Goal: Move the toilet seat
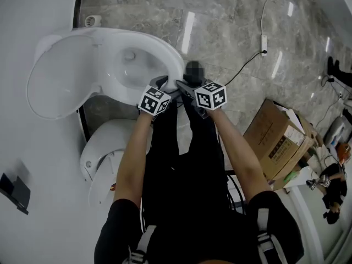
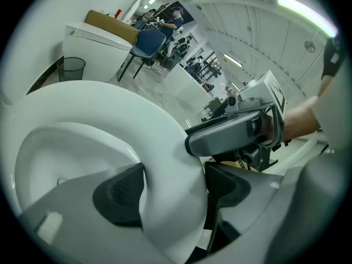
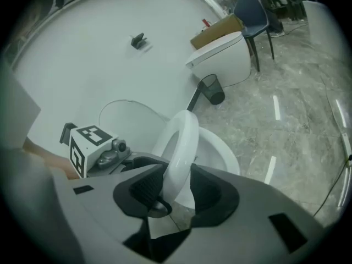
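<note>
Far left, the lid (image 1: pixel 58 76) stands open, swung back toward the white wall. Below it in the head view a second toilet (image 1: pixel 107 147) stands with its lid shut. The toilet bowl (image 1: pixel 129 65) opens next to the raised lid, and both grippers meet at its front edge.

The left gripper (image 2: pixel 175 191) has its jaws spread wide across the toilet seat (image 2: pixel 165 164) — one pad sits inside the ring's opening and the other beyond its outer edge, with the white ring filling the gap between them.

Just beside it, the right gripper (image 3: pixel 176 191) pinches the same seat at the front edge. Its two dark pads lie against the ring's opposite faces. In the right gripper view the ring appears edge-on, tilted up off the bowl's rim, between the bowl and the open lid.

Further right, a thin cable (image 1: pixel 250 62) trails over the grey marble floor (image 1: pixel 231 15), and a cardboard box (image 1: pixel 275 136) sits on the floor near the right edge of the view.
</note>
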Demonstrator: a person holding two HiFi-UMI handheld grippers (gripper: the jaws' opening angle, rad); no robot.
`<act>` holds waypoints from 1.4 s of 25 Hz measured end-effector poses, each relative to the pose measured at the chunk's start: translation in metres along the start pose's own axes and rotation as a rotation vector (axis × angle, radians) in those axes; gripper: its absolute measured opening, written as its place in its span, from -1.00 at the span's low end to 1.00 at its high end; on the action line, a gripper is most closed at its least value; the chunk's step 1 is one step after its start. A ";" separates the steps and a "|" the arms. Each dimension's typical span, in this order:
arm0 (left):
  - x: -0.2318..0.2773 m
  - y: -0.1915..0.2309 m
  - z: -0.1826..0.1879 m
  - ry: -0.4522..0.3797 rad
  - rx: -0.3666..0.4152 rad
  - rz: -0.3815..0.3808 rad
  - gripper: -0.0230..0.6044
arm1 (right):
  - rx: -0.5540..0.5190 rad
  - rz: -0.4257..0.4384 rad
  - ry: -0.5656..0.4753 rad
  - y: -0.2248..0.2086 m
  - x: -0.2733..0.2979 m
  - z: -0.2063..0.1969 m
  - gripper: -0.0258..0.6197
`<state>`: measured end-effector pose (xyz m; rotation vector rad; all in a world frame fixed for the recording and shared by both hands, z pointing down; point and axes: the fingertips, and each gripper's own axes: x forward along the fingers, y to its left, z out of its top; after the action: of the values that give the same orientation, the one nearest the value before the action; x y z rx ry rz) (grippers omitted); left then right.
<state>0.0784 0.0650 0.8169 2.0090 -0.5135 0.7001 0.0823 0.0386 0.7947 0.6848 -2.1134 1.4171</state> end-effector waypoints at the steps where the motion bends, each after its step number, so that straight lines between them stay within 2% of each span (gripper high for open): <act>1: -0.003 0.000 0.001 -0.013 0.004 0.004 0.18 | 0.014 -0.004 -0.015 0.003 0.000 0.002 -0.44; 8: -0.025 -0.005 0.008 -0.051 0.011 0.005 0.19 | 0.068 -0.024 -0.081 0.023 -0.007 0.013 -0.48; 16: -0.057 -0.012 0.019 -0.105 0.028 0.097 0.12 | 0.059 0.038 -0.075 0.050 -0.015 0.029 -0.49; 25: -0.094 -0.020 0.028 -0.140 0.022 0.172 0.02 | 0.008 0.078 -0.008 0.081 -0.020 0.043 -0.50; 35: -0.119 -0.024 0.031 -0.121 0.030 0.282 -0.07 | -0.018 0.126 0.069 0.103 -0.021 0.055 -0.53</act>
<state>0.0118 0.0591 0.7105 2.0363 -0.8748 0.7606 0.0235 0.0243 0.6924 0.4957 -2.1452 1.4642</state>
